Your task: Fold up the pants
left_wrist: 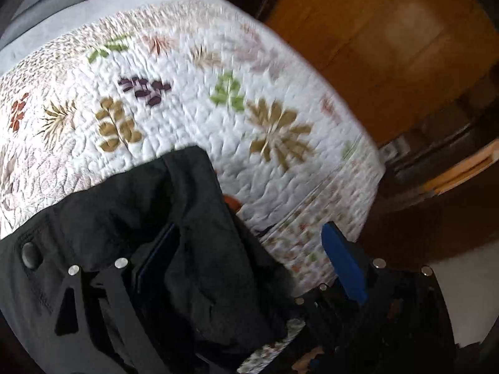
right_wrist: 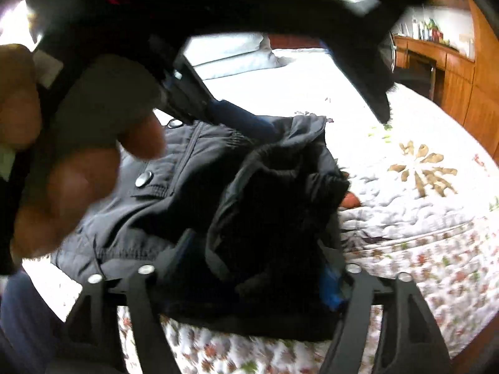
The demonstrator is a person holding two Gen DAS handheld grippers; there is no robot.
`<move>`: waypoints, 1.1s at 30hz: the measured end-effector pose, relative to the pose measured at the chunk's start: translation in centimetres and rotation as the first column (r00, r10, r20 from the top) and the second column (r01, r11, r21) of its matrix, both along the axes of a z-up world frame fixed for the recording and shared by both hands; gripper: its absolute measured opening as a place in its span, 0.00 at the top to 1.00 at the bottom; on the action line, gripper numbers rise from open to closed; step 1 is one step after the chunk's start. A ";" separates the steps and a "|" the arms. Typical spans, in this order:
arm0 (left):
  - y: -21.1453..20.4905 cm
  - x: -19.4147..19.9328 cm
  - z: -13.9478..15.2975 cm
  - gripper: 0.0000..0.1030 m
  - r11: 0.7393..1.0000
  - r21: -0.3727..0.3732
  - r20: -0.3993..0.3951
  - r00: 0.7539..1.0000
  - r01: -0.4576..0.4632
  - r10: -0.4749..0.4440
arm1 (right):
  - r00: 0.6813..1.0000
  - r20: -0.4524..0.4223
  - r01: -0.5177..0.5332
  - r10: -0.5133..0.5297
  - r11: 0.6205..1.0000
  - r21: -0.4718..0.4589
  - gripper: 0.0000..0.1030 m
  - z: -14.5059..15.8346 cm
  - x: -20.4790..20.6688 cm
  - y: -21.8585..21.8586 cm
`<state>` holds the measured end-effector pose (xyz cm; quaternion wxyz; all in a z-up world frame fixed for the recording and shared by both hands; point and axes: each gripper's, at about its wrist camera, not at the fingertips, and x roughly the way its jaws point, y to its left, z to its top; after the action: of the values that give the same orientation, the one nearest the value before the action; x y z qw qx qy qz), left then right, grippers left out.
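Black pants bunched on quilt | left claw spread | right claw gripping pants

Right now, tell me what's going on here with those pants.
A person is folding dark pants on a bed with a leaf-print quilt, holding a tool in each hand. The left tool is open, with a bunch of the fabric lying between its fingers. The right tool also has fabric bunched between its fingers, though its grip is hard to judge. The pants are still crumpled, not neatly folded.

Pants: matt black cloth, glossy snap. Quilt: stitched, puckered cotton. Wardrobe: glossy wood.
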<state>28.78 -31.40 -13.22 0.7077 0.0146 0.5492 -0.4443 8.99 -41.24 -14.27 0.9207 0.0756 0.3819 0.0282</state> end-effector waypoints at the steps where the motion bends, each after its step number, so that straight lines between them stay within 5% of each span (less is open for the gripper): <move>1: 0.5 0.1 0.5 0.11 1.000 -0.021 -0.006 1.000 -0.010 0.010 | 1.000 -0.001 -0.001 0.001 1.000 -0.014 0.26 0.2 -0.2 0.0; 8: 6.7 0.5 4.2 0.11 0.986 -0.074 0.070 0.985 -0.152 0.157 | 1.000 -0.004 -0.016 0.016 0.995 -0.098 0.26 2.1 -2.4 -0.6; 11: 10.3 0.0 4.7 0.10 0.973 -0.040 0.166 0.959 -0.227 0.231 | 1.000 0.031 0.000 0.004 0.993 -0.122 0.26 3.8 -3.1 -1.6; 13: 12.4 -1.6 4.1 0.10 0.958 0.040 0.305 0.916 -0.285 0.260 | 0.998 0.060 -0.013 0.021 0.991 -0.130 0.26 4.9 -3.0 -1.6; 15: 14.2 -2.7 3.0 0.10 0.936 0.092 0.363 0.887 -0.339 0.285 | 0.997 0.062 -0.037 0.048 0.985 -0.167 0.26 5.1 -2.0 -1.1; 21: 16.2 -5.0 -2.1 0.10 0.890 0.220 0.392 0.872 -0.400 0.294 | 0.994 -0.033 -0.108 0.103 0.962 -0.249 0.34 1.6 0.5 0.0; 27: 16.6 -5.3 -5.5 0.06 0.884 0.240 0.405 0.869 -0.401 0.284 | 0.987 -0.121 -0.135 0.109 0.961 -0.240 0.32 -1.5 1.0 -0.5; 31: 17.4 -5.2 -4.4 0.07 0.891 0.209 0.362 0.879 -0.402 0.311 | 0.987 -0.114 -0.130 0.112 0.977 -0.169 0.33 0.6 0.9 -1.4; 33: 18.8 -4.9 -2.5 0.07 0.889 0.141 0.343 0.864 -0.436 0.370 | 0.992 -0.072 -0.114 0.104 0.981 -0.159 0.33 2.7 1.0 -1.8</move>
<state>23.88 -12.59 -15.76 0.8559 0.0438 0.4677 -0.2163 9.94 -43.05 -11.55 0.9082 -0.0199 0.4155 0.0451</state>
